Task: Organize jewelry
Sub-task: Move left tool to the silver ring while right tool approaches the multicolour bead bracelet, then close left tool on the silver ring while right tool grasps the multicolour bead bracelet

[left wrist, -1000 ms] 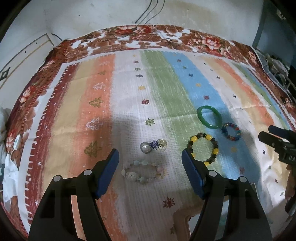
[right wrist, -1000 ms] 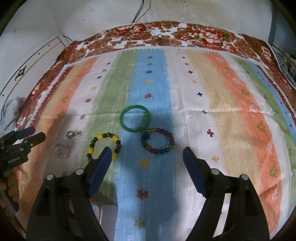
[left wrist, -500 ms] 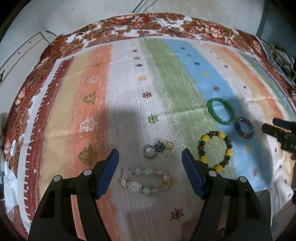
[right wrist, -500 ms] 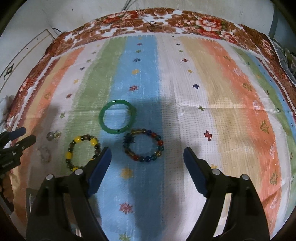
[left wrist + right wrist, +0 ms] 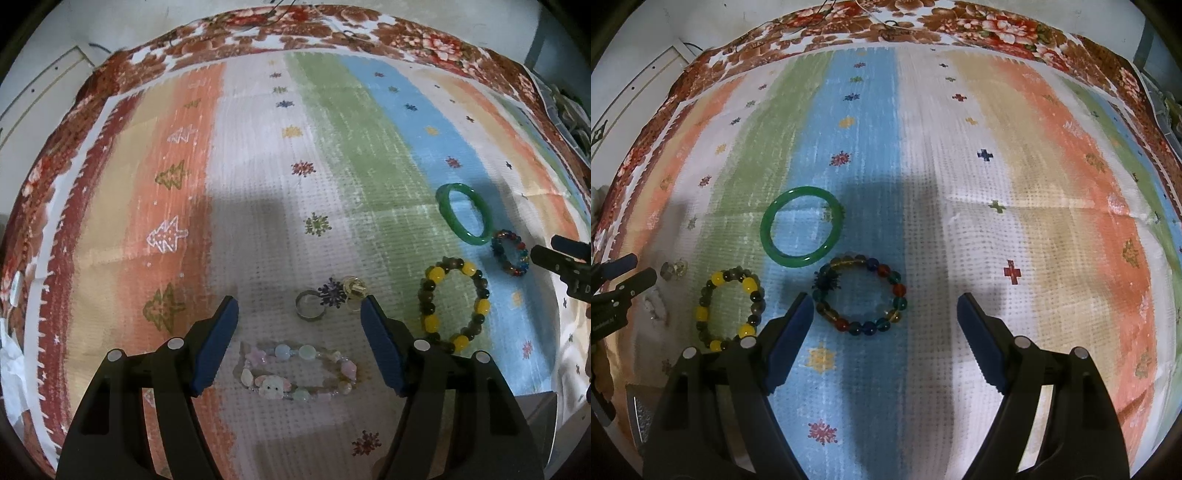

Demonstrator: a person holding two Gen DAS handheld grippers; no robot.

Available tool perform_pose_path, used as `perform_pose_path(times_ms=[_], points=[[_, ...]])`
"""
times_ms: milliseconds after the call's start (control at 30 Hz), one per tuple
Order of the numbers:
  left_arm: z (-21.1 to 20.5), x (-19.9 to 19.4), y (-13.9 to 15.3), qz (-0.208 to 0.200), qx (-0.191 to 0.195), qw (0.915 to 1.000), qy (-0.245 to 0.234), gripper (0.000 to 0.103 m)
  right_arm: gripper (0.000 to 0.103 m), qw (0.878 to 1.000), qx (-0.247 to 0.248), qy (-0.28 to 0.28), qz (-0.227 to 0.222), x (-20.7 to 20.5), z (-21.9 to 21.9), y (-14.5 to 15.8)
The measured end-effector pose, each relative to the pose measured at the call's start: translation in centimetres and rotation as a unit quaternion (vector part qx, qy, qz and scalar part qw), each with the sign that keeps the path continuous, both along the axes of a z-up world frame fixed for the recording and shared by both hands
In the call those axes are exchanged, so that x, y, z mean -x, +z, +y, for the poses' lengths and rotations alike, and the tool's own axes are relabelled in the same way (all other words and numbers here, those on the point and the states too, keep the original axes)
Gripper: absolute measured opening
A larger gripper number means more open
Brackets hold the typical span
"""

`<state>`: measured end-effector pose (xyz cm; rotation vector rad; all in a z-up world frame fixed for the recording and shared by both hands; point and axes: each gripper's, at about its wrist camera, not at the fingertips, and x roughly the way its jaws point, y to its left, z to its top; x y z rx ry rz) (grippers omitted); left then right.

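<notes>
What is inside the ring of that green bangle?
Only the striped cloth shows through the green bangle: blue stripe with some green. Nothing sits inside it. The cloth directly beneath its rim is covered.

White lettering on the left gripper [image 5: 613,291] body is too small and blurred to read.

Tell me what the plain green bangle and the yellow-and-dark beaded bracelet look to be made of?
The green bangle looks like polished jade or glass: one seamless, glossy, slightly translucent ring. The yellow-and-dark bracelet seems strung from round stone or glass beads, smooth and shiny; which one can't be told.
</notes>
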<state>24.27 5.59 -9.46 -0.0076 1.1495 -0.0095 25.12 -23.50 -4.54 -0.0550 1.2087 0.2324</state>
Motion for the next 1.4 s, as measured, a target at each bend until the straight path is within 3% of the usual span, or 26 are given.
perform_pose_path(times_ms=[233, 333, 667, 833, 1200, 1400], points=[[0.3, -0.4, -0.8, 0.012, 0.007, 0.9999, 0.005, 0.064, 0.08, 1.0, 0.005, -0.001, 0.015, -0.1, -0.1, -1.0], [0.3, -0.8, -1.2, 0.02, 0.014, 0.9997, 0.003, 0.053, 0.08, 1.0, -0.001, -0.005, 0.025, -0.3, -0.2, -1.5], [0.6, -1.1, -2.1, 0.034, 0.029, 0.999, 0.006, 0.05, 0.079, 0.999, 0.003, -0.011, 0.034, -0.8, -0.4, -2.3], [0.6, -1.1, -2.5, 0.039, 0.026, 0.9989, 0.004, 0.043, 0.079, 0.999, 0.016, -0.013, 0.038, -1.4, -0.3, -2.9], [0.7, -2.0, -3.0, 0.034, 0.019, 0.9992, 0.004, 0.041, 0.07, 0.999, 0.025, -0.015, 0.043, -1.7, -0.6, -3.4], [0.8, -1.9, -2.9, 0.033, 0.016, 0.9993, 0.002, 0.029, 0.061, 0.998, 0.028, -0.02, 0.043, -1.7, -0.9, -3.5]])
